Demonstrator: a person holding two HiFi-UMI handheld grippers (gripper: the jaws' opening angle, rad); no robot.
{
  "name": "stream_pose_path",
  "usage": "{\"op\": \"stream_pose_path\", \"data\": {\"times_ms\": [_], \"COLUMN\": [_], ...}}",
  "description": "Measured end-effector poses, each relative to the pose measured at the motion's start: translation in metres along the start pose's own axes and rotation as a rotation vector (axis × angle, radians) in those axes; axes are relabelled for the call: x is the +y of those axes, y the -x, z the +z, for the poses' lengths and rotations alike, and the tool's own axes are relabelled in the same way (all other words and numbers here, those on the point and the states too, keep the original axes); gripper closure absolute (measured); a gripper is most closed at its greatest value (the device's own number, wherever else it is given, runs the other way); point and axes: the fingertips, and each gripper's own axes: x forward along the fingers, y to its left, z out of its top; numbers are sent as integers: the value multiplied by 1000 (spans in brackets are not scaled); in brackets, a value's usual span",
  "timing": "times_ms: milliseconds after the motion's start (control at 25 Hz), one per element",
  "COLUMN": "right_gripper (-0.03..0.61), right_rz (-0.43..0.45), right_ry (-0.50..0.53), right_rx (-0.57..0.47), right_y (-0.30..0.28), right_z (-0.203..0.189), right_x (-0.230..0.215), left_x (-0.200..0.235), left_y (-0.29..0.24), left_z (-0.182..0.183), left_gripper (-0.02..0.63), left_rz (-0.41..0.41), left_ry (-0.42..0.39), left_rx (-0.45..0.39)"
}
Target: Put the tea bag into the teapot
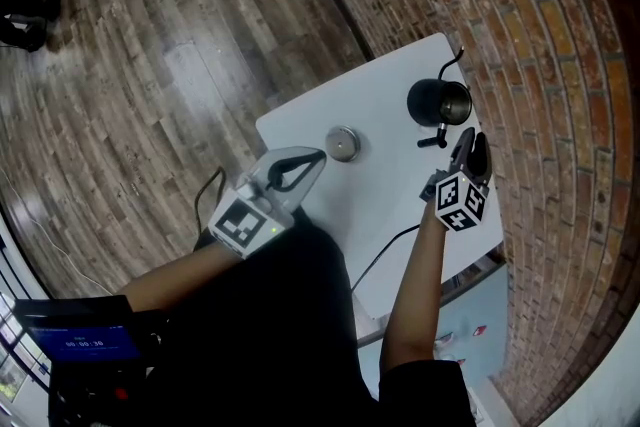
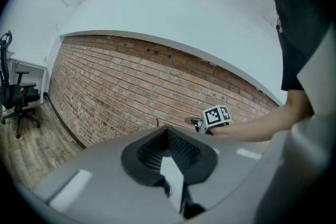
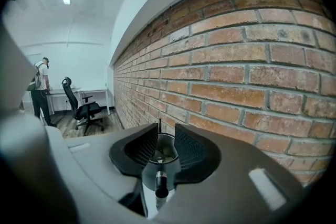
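Tea bag [image 3: 164, 155] apparently lies inside teapot [image 1: 440, 102], far right (light, limp, tearable; pinch its top). My right gripper [image 1: 471, 143] gapes empty beside it; left gripper [image 1: 320, 156] clenched, empty.

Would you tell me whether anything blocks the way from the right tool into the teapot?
Nothing visible does. The teapot stands open just beyond the right tool's parted jaws. Its lid lies apart on the table by the left tool. Something pale, possibly the tea bag, lies inside the teapot.
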Motion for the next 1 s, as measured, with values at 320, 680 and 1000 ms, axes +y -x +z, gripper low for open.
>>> {"op": "stream_pose_path", "data": {"times_ms": [320, 680, 1000], "right_gripper": [539, 576, 575], "right_rz": [12, 48, 47], "right_ry": [23, 45, 59], "right_rx": [-27, -61, -89], "right_y": [21, 52, 89], "right_z": [1, 9, 18], "right_x": [6, 15, 15], "left_x": [-13, -16, -41], "left_y": [6, 9, -8], "left_z": [0, -5, 6], "left_gripper": [614, 614, 614], "left_rz": [4, 2, -50], "left_ry": [3, 5, -21], "left_rx": [-17, -31, -50]}}
